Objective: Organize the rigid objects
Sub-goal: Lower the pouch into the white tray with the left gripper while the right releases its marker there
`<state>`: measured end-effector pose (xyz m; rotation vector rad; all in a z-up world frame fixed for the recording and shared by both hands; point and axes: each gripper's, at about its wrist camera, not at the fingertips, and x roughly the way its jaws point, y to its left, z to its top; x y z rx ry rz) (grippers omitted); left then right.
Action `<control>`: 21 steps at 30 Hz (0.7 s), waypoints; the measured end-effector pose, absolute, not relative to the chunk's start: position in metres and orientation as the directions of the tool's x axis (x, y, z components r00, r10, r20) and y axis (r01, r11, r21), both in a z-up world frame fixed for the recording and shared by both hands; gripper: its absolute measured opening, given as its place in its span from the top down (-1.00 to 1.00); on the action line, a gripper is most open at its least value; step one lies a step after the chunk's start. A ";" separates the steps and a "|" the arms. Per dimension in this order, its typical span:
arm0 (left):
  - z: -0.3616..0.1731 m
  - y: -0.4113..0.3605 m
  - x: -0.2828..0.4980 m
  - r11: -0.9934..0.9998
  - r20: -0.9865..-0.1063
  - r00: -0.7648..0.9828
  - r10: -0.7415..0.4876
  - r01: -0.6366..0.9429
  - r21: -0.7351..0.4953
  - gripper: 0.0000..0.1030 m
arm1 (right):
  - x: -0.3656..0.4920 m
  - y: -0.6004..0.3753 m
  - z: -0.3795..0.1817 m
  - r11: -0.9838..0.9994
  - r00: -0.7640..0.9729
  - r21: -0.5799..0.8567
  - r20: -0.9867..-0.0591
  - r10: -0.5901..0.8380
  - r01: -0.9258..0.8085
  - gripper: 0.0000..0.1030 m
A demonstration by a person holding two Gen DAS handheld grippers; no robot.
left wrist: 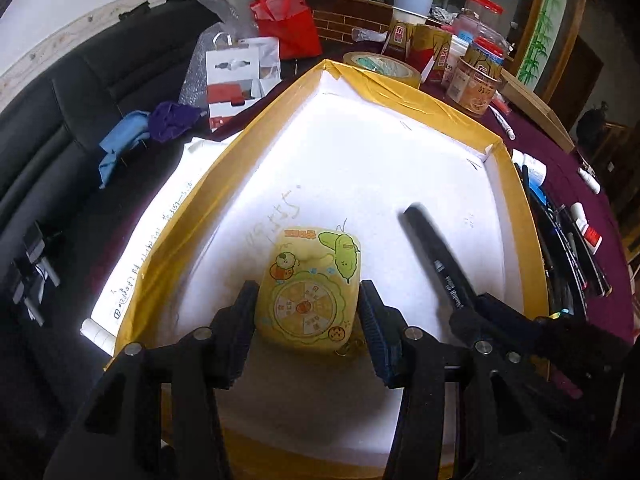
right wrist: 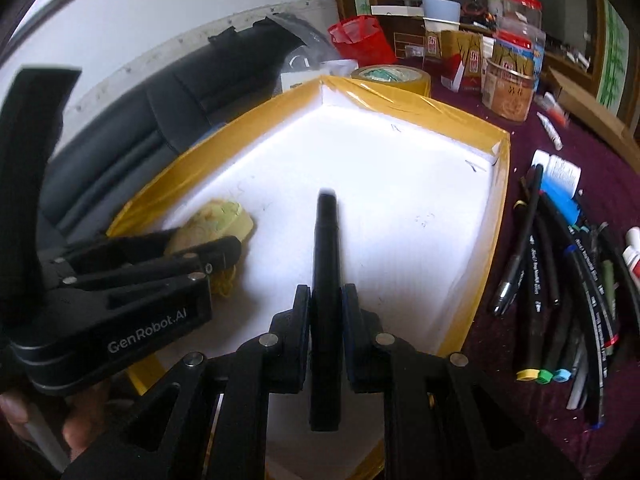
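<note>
L claw [left wrist: 308, 312] clamps yellow toy [left wrist: 310, 288] over white tray [left wrist: 400, 92]; R claw [right wrist: 326, 312], nearly closed, grips black pen [right wrist: 326, 264] w/ spare pens [right wrist: 560, 280] beside tray.

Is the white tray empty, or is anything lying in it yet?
Cannot tell fully. The tray floor looks bare; the yellow toy and black marker sit between tool fingers above it, contact unclear.

far left: black leather sofa [left wrist: 60, 120] | on it: crumpled blue and purple cloths [left wrist: 148, 128] | far centre: red plastic bag [left wrist: 292, 26], roll of yellow packing tape [left wrist: 380, 65] | far right: red-lidded clear jars [left wrist: 482, 10]
</note>
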<state>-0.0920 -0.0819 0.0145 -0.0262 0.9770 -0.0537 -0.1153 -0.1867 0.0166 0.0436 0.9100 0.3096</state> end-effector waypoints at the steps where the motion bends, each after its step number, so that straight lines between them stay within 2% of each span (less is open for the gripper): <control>1: 0.014 -0.082 -0.092 0.998 -0.827 0.558 -0.064 0.042 -0.049 -0.05 | -0.113 -0.185 0.016 0.957 0.565 0.155 -0.779 0.270 -0.245 0.61; 5: 0.016 -0.080 -0.095 0.989 -0.819 0.555 -0.147 0.085 -0.120 -0.26 | -0.117 -0.195 0.024 0.950 0.559 0.199 -0.772 0.302 -0.239 0.51; 8: 0.030 -0.077 -0.112 0.979 -0.764 0.614 -0.200 0.084 -0.188 -0.34 | -0.139 -0.217 0.038 0.922 0.594 0.296 -0.706 0.386 -0.247 0.46; 10: 0.040 -0.081 -0.126 0.973 -0.723 0.654 -0.221 0.103 -0.204 -0.59 | -0.161 -0.238 0.049 0.918 0.646 0.316 -0.653 0.395 -0.241 0.18; 12: 0.046 -0.095 -0.143 0.962 -0.692 0.672 -0.263 0.132 -0.237 -0.62 | -0.181 -0.265 0.053 0.912 0.670 0.343 -0.625 0.400 -0.225 0.09; 15: 0.042 -0.136 -0.160 0.952 -0.732 0.609 -0.307 0.194 -0.238 -0.64 | -0.198 -0.304 0.049 0.901 0.659 0.390 -0.629 0.413 -0.193 0.02; 18: 0.040 -0.185 -0.173 0.914 -0.747 0.548 -0.377 0.349 -0.206 -0.64 | -0.212 -0.345 0.036 0.925 0.662 0.367 -0.671 0.335 -0.096 -0.03; 21: 0.036 -0.217 -0.180 0.891 -0.756 0.509 -0.412 0.399 -0.217 -0.64 | -0.230 -0.386 0.015 0.932 0.644 0.361 -0.721 0.258 0.031 -0.03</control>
